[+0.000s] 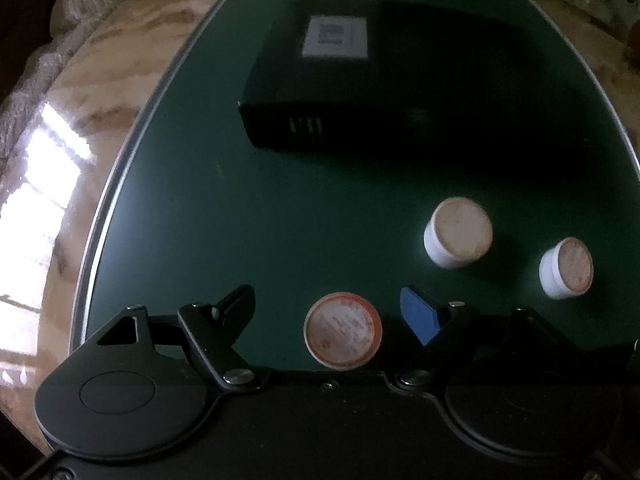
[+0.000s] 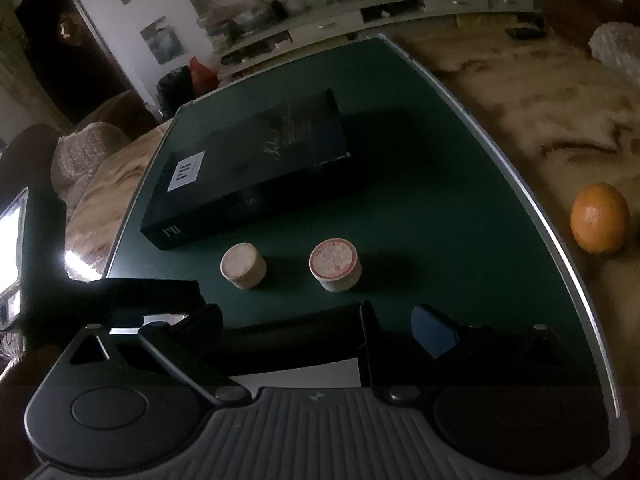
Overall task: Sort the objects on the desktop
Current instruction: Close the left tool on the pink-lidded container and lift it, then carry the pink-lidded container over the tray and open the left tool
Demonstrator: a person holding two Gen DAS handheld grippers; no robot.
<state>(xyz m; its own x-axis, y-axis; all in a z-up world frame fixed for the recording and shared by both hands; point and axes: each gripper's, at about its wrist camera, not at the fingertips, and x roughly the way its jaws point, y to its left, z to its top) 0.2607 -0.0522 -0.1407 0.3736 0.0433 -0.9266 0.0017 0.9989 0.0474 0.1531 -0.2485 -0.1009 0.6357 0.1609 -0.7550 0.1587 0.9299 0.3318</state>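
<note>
1. One counter [image 1: 92, 168], glossy with a marbled brown top, carries a dark green mat [image 1: 224, 208] edged in pale trim; the mat bears all the sorted items.
2. Black box [image 1: 360, 92], the largest item, lies flat toward the far side of the mat, a white label [image 1: 335, 36] on its top face.
3. Left tool [image 1: 328, 312], jaws spread wide and gripping nothing, hangs low over the near part of the mat; one finger carries a blue pad [image 1: 418, 314].
4. Right tool [image 2: 316, 326], likewise wide open and empty, is held above the near edge of the mat.
5. Orange [image 2: 599, 218] rests on the bare counter, just off the mat's right edge.
6. Red-rimmed jar [image 1: 343, 330] stands between the left tool's fingers, touching neither.
7. Middle jar [image 1: 458, 232], white-walled with a tan lid, stands upright right of centre.
8. Outer jar [image 1: 566, 267], apart from the middle jar, stands nearest the mat's right edge.
</note>
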